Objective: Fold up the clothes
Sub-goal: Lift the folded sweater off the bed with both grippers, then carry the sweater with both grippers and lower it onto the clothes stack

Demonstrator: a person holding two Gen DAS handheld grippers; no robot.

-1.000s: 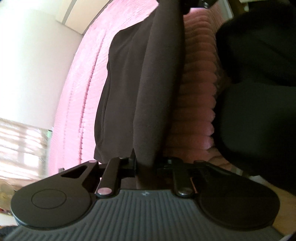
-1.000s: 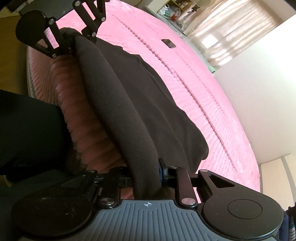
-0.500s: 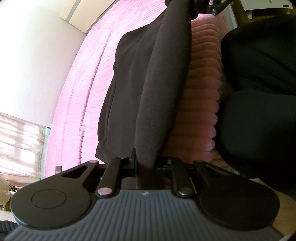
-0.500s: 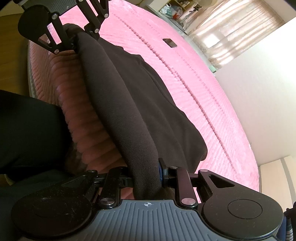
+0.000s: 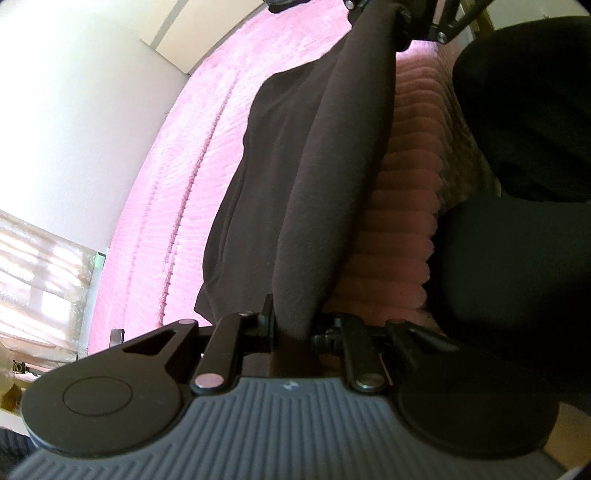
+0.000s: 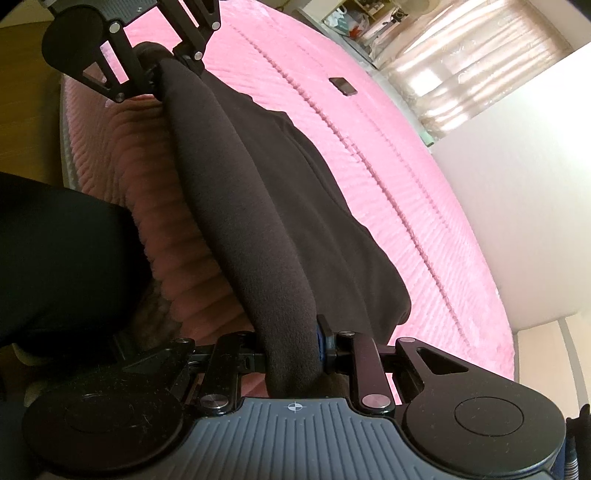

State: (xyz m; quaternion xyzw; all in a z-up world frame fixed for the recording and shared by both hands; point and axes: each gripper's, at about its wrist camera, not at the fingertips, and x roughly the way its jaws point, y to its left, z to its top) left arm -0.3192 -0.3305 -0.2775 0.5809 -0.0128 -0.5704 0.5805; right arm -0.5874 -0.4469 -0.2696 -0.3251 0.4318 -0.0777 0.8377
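A dark brown garment (image 5: 295, 177) lies on a pink bed (image 5: 177, 155), with its near edge lifted and stretched taut between my two grippers. My left gripper (image 5: 293, 328) is shut on one end of that edge. My right gripper (image 6: 293, 350) is shut on the other end of the garment (image 6: 258, 192). The right gripper shows at the top of the left wrist view (image 5: 402, 22). The left gripper shows at the top left of the right wrist view (image 6: 155, 70). The fingertips are hidden by the cloth.
The person's dark-clothed legs (image 6: 62, 258) stand against the bed's ribbed pink side (image 6: 147, 177). A small dark flat object (image 6: 341, 86) lies on the pink bed (image 6: 406, 155) beyond the garment. White walls, a curtained window (image 6: 465, 62) and wood floor (image 6: 22, 92) surround the bed.
The two grippers have drawn a little closer together, each seeing more of the other, with the garment edge still held between them. Both grips are unchanged.
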